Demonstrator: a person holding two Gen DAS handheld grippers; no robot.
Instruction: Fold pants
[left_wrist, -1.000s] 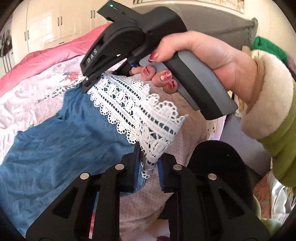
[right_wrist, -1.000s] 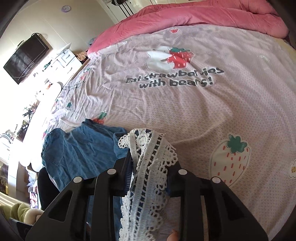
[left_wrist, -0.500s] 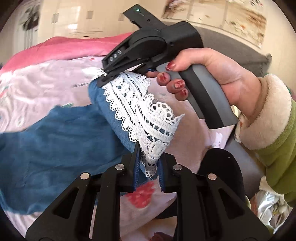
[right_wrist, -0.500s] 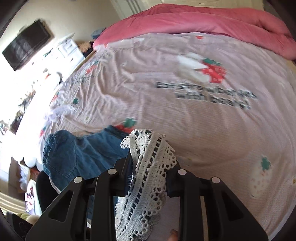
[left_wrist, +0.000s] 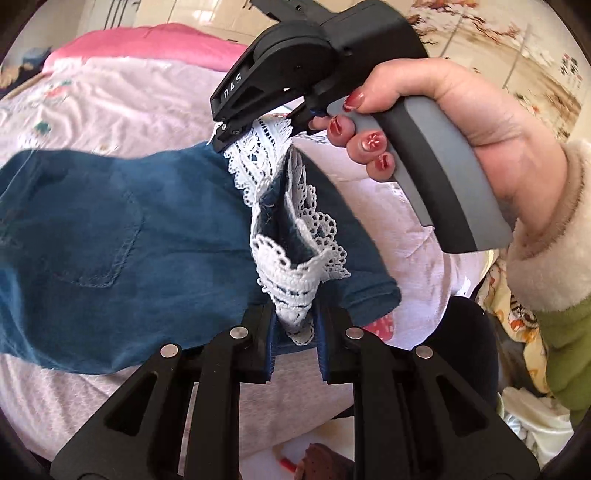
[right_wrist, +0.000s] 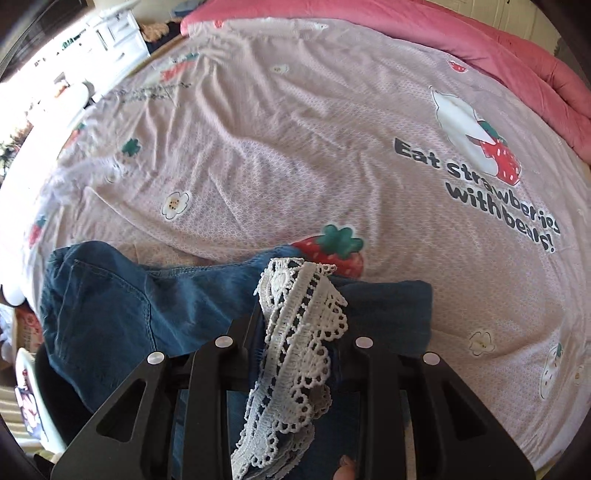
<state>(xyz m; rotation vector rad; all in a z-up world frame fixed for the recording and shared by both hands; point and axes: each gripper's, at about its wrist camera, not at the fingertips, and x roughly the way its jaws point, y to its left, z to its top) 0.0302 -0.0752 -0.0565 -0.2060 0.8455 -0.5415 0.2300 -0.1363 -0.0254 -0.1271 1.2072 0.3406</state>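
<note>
Blue denim pants (left_wrist: 110, 236) with white lace hems (left_wrist: 291, 291) hang over a pink strawberry-print bed sheet (right_wrist: 295, 147). My left gripper (left_wrist: 295, 336) is shut on one lace hem. My right gripper (right_wrist: 295, 332) is shut on the other lace hem (right_wrist: 295, 350); it also shows in the left wrist view (left_wrist: 236, 136), held by a hand just above and beyond the left one. The two hems are close together. The denim (right_wrist: 110, 306) trails to the left, a back pocket facing up.
A pink duvet (right_wrist: 480, 48) lies along the far side of the bed. White furniture (right_wrist: 110, 33) stands beyond the bed's left corner. A green-sleeved arm (left_wrist: 561, 350) is at the right of the left wrist view.
Both grippers swung leftward over the bed with the hems still held. The hems came closer together and more denim now spreads under them.
</note>
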